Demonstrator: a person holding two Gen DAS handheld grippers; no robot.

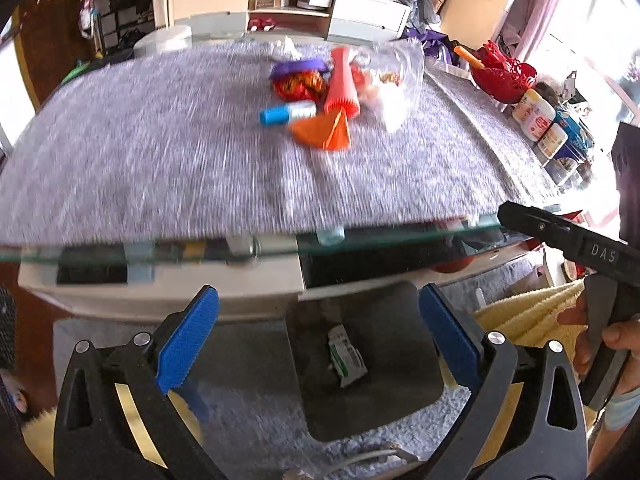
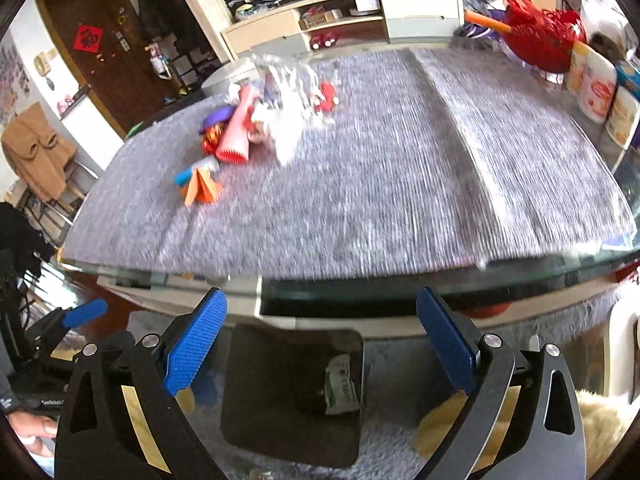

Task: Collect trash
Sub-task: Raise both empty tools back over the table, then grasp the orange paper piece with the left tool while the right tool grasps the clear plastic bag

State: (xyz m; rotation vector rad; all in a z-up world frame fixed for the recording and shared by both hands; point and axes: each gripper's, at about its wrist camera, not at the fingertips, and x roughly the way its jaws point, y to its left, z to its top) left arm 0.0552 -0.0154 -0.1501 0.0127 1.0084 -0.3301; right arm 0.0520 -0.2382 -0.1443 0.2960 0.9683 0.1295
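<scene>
A pile of trash lies on the grey mat [image 1: 160, 160] of the glass table: an orange folded paper [image 1: 324, 132], a blue-and-white tube [image 1: 286, 114], a red-pink cone wrapper [image 1: 342, 84], a purple and red wrapper [image 1: 298, 76] and a clear plastic bag [image 1: 396, 80]. The pile also shows in the right wrist view [image 2: 260, 120]. A dark bin [image 1: 360, 360] stands on the floor below the table edge with a green-white packet [image 1: 346, 356] inside; the bin also shows in the right wrist view [image 2: 296, 396]. My left gripper [image 1: 320, 340] is open and empty above the bin. My right gripper [image 2: 320, 344] is open and empty too.
A red basket [image 1: 502, 74] and several jars [image 1: 534, 114] stand at the table's right edge. A white cabinet [image 1: 288, 12] is behind the table. The other gripper [image 1: 580, 244] reaches in at the right of the left wrist view. A grey rug [image 1: 248, 412] covers the floor.
</scene>
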